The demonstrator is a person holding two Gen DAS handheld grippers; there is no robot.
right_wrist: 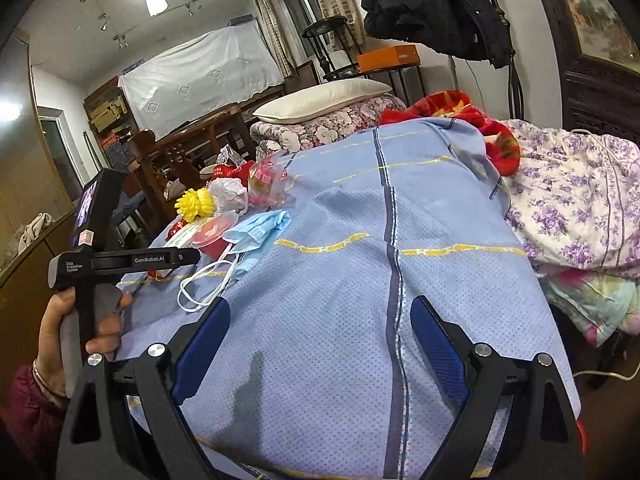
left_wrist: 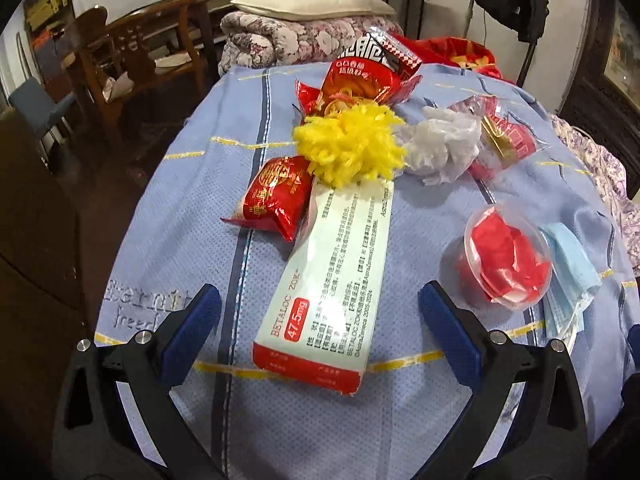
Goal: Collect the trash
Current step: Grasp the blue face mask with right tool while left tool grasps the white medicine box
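Trash lies on a blue bed cover (left_wrist: 168, 216). A flattened white and red medicine box (left_wrist: 332, 280) lies between the tips of my open left gripper (left_wrist: 320, 320). Beyond it are a small red packet (left_wrist: 276, 200), a yellow yarn tuft (left_wrist: 352, 148), a red snack bag (left_wrist: 360, 76), crumpled white plastic (left_wrist: 444, 144), a clear bag with red contents (left_wrist: 504, 140), a clear cup with red paper (left_wrist: 506, 256) and a blue face mask (left_wrist: 568, 276). My right gripper (right_wrist: 320, 336) is open and empty over bare cover (right_wrist: 340, 320); the mask (right_wrist: 260, 228) and cup (right_wrist: 212, 236) lie to its far left.
A folded floral quilt with a pillow (left_wrist: 312, 4) sits at the bed's far end, beside a red blanket (right_wrist: 452, 108). A purple floral duvet (right_wrist: 580, 200) lies right. Wooden chairs (left_wrist: 132, 52) stand left of the bed. The hand-held left gripper body (right_wrist: 96, 248) shows in the right wrist view.
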